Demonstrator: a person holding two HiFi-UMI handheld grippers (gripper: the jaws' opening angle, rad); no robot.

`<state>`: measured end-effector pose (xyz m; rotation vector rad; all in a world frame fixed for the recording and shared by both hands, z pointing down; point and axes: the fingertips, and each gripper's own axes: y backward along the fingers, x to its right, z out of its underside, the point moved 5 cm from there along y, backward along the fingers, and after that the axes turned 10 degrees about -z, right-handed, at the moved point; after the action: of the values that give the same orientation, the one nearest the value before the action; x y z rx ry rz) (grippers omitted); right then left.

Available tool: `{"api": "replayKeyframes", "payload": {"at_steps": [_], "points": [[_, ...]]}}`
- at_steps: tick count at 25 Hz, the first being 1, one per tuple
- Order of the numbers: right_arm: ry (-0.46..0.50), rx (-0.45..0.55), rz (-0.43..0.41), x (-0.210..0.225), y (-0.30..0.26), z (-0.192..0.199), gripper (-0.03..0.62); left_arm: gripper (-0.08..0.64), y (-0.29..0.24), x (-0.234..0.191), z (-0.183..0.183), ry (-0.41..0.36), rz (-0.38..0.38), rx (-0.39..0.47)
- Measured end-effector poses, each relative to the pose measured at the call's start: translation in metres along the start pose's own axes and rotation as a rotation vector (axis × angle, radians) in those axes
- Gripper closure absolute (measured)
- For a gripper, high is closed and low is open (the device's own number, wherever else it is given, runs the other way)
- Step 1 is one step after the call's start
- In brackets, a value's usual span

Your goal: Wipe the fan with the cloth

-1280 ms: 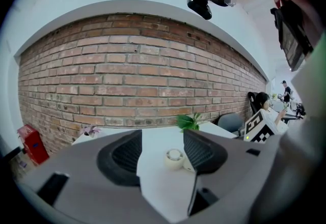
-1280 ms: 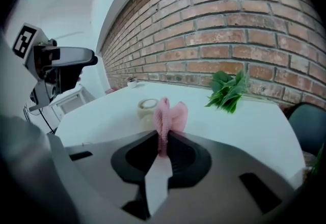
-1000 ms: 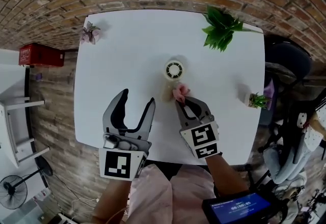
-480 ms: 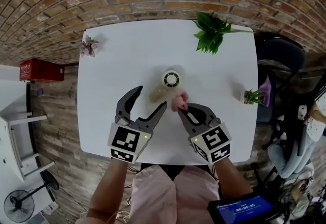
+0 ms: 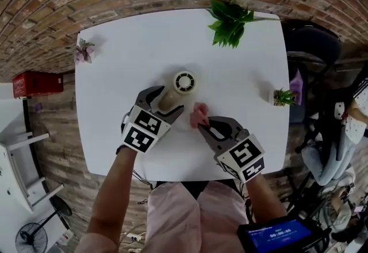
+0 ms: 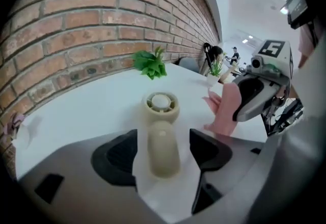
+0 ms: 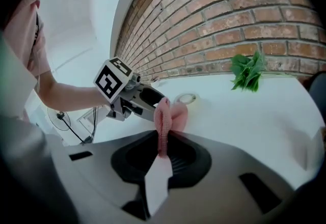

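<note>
fan (image 5: pixel 184 81) flat on desk (image 5: pixel 115 68), grille up, handle toward left gripper (image 5: pixel 166 100) | its jaws just opening, straddling handle, not gripping | right gripper (image 5: pixel 203 123) clamps cloth (image 5: pixel 199 112)

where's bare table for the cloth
Free: the far strip between purple flower and leafy plant; the left edge nearer than that flower; the near right corner by the small potted plant. Crowded: the middle, where the left gripper, jaws just opening, straddles the fan and the right gripper pinches the cloth.

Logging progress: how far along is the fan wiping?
Done: cloth pinched in the right hand-held gripper. In hand: left hand-held gripper, jaws just opened wider, straddles the handle of the fan, not clamped. Left: the wiping; cloth is off the fan.
</note>
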<state>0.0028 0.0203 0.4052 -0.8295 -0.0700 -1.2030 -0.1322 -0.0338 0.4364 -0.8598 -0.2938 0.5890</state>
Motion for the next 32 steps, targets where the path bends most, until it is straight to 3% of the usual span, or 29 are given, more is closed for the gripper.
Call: {"api": "replayKeyframes", "payload": {"at_steps": [2,6,12,18,25,32], "points": [[-0.003,-0.012,-0.009,0.000,-0.003,0.003,0.541,0.242,-0.005,-0.003,0.002,-0.028,0.012,-0.028],[-0.006,-0.031,-0.022,0.001,-0.007,0.005,0.541,0.359,-0.015,-0.005,0.007,-0.107,0.027,-0.092],[-0.016,-0.087,-0.083,0.001,-0.025,0.007,0.541,0.364,-0.016,-0.002,0.004,-0.192,0.053,-0.149],[-0.043,-0.136,-0.103,0.007,-0.054,0.003,0.543,0.362,-0.015,-0.003,0.005,-0.201,0.065,-0.152],[-0.095,-0.143,-0.011,0.024,-0.073,-0.011,0.545,0.364,-0.016,-0.003,0.005,-0.213,0.085,-0.146],[-0.166,-0.088,0.118,0.033,-0.075,-0.015,0.546,0.365,-0.015,-0.004,0.005,-0.203,0.110,-0.151]]}}
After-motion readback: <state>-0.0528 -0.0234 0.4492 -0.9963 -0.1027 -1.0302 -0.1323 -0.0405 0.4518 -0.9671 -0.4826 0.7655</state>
